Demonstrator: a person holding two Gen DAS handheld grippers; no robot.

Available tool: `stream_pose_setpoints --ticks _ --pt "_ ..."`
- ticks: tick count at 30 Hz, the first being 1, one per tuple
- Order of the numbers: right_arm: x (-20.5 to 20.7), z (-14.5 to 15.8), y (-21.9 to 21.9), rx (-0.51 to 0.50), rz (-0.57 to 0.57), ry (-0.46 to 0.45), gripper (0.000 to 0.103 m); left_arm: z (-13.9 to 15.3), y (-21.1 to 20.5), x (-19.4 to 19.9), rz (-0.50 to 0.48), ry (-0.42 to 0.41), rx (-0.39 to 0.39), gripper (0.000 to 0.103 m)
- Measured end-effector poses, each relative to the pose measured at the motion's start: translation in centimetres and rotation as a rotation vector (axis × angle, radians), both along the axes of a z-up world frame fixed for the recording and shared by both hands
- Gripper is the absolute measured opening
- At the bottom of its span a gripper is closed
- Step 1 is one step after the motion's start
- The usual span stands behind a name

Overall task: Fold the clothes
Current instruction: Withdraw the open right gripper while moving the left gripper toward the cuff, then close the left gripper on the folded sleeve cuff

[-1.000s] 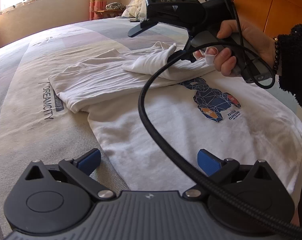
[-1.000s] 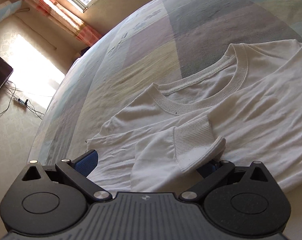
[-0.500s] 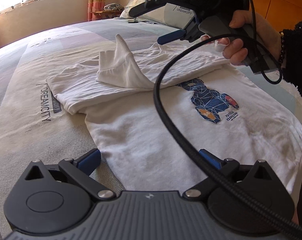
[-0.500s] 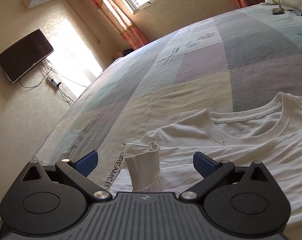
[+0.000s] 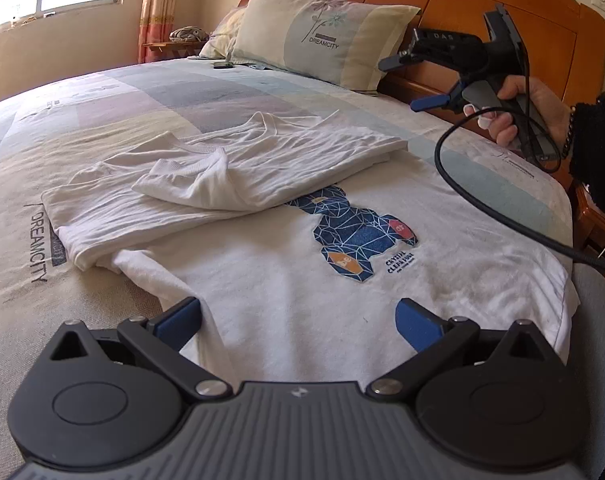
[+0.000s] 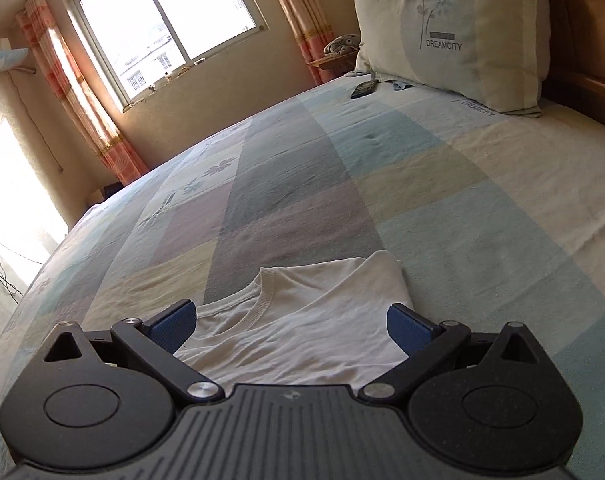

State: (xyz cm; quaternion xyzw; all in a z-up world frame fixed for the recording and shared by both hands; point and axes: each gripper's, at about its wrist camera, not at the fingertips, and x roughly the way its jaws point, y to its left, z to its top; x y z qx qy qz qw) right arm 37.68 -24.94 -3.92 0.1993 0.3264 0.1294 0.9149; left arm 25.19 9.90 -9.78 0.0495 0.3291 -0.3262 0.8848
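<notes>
One white sweatshirt lies flat on the bed, front up, blue geometric bear print right of centre. Both sleeves are folded across the chest; one ribbed cuff lies on top at left-centre, neckline on the far side. The hem is nearest my left claw, whose two blue pads sit wide apart with nothing between them, the left pad just beside the garment's near-left edge.

My right claw is up in the air at far right, above the bed near the headboard, held by a hand in a dark sleeve. In its own view the right claw is spread wide and empty, with the collar and a folded shoulder of the sweatshirt below it. One black cable loops from it over the right side of the bed.

Two pillows at the far end: one printed DREAMCITY pillow, a second pillow behind it, mostly hidden. One small dark object lies on the bed near them; can't tell what it is. One window, with striped curtains on both sides.
</notes>
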Motion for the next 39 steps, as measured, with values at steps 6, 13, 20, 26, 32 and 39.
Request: stream_pose_setpoints --ticks 6,13,20,26,32,39 --pt "-2.8 -3.7 -1.4 0.032 0.081 0.054 0.103 2.6 -0.1 -0.5 0.076 0.004 -0.022 0.102" --pt "-5.0 -6.7 0.7 -0.004 0.269 -0.007 0.103 5.8 0.0 0.9 0.231 0.006 -0.030 0.102" --pt "-5.5 -8.8 4.9 -0.096 0.420 -0.115 0.103 4.5 -3.3 10.6 0.376 0.136 -0.092 0.102" --pt "-6.5 -8.5 4.8 -0.113 0.512 -0.149 0.103 0.7 -7.5 16.1 0.468 0.197 0.165 0.100" --pt "-6.7 -8.6 4.3 -0.089 0.514 -0.156 0.103 -0.9 -5.5 16.0 0.607 0.219 0.189 0.100" --pt "-6.9 -8.7 4.3 -0.082 0.521 -0.152 0.103 0.0 -2.2 13.6 0.614 0.216 0.000 0.100"
